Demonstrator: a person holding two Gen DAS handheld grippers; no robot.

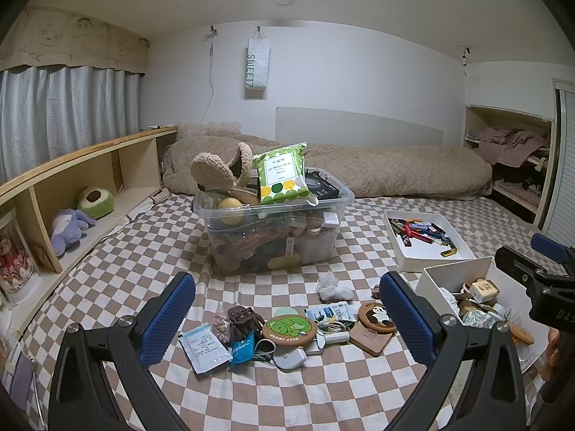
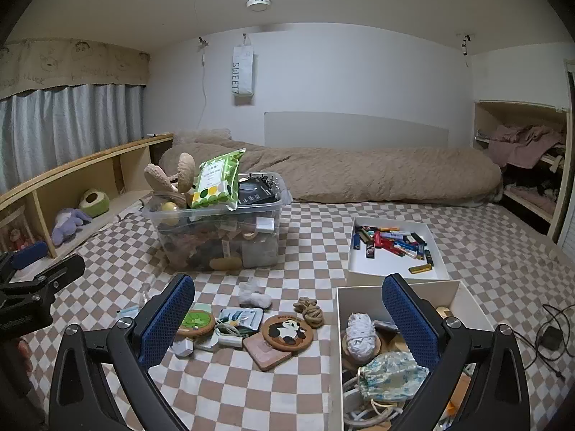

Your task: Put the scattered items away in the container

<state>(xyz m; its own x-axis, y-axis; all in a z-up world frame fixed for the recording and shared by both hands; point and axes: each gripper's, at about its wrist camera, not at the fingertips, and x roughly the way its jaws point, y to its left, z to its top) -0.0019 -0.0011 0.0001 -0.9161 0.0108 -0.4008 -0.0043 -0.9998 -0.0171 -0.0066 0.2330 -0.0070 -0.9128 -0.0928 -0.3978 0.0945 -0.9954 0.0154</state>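
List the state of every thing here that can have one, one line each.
left claw: open, empty
right claw: open, empty
clear bin: lidless, heaped above its rim
white box: open, partly filled
pen tray: open, pens lying loose in it
panda coaster: flat on the bed, resting on a wooden block
green wipes pack: leaning on top of the bin's contents

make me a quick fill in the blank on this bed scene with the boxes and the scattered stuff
1. The green wipes pack sits on top of the clear plastic ____.
2. The round coaster nearest the white box shows a ____.
3. The left gripper and the right gripper both have their jaws ____.
4. The bedsheet has a ____ pattern.

Missing words: bin; panda; open; checkered
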